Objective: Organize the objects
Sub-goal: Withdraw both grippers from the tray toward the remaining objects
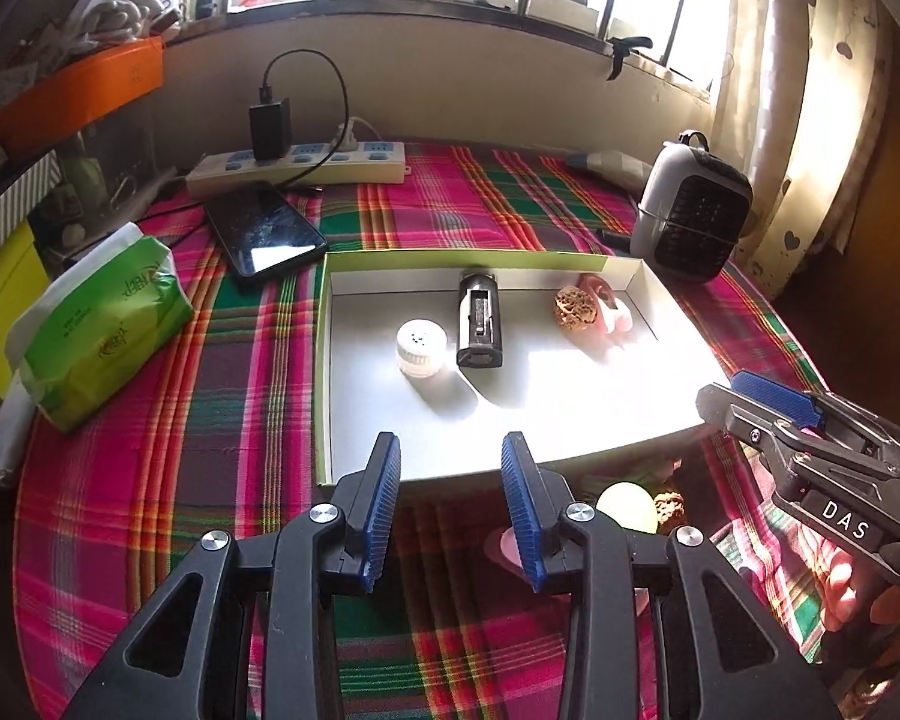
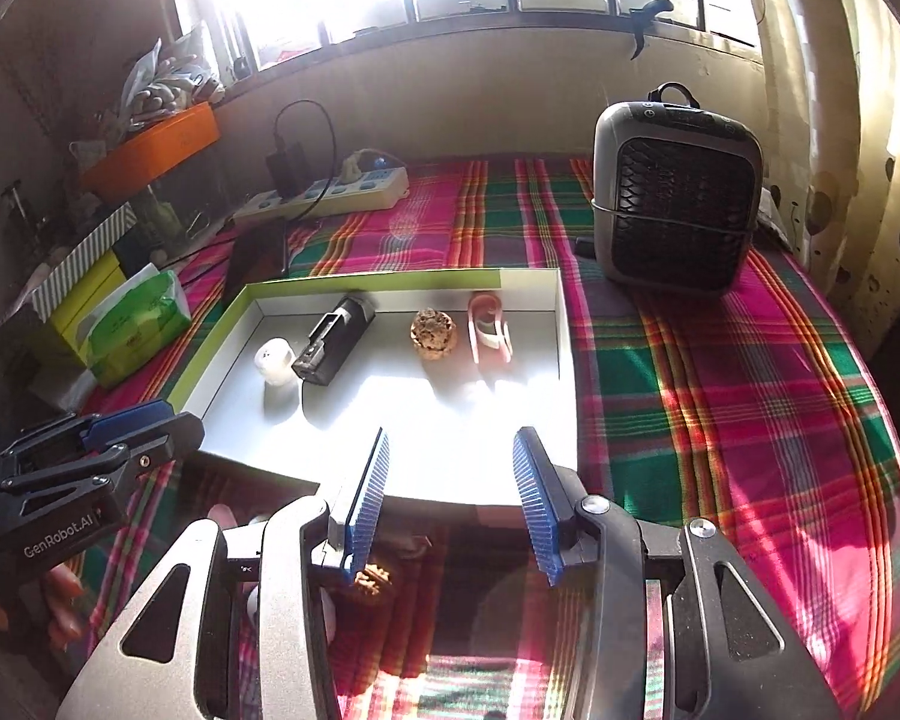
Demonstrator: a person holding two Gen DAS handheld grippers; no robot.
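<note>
I use the tray (image 1: 654, 300) as my landmark. Inside it, along the far wall, sit a white cap (image 1: 421, 350), a black holder (image 1: 479, 324), a walnut (image 1: 576, 310) and a pink clip (image 1: 611, 306). Just outside its near edge, on the plaid worktop (image 1: 210, 420), lie a pale ball (image 1: 627, 509) and a second walnut (image 2: 373, 581), with something pink beside them that I cannot make out.

My left gripper (image 1: 450, 516) hovers over the tray's near edge, jaws parted and empty. My right gripper (image 2: 444, 507) hangs over the same edge; its jaws stand apart with nothing between them, the second walnut just below the left pad.

I judge that walnut light, hard and bumpy, so it should bite well if I pinch across its widest part. The ball looks smooth and may roll or squirt out; I would take it dead centre, gently.
</note>
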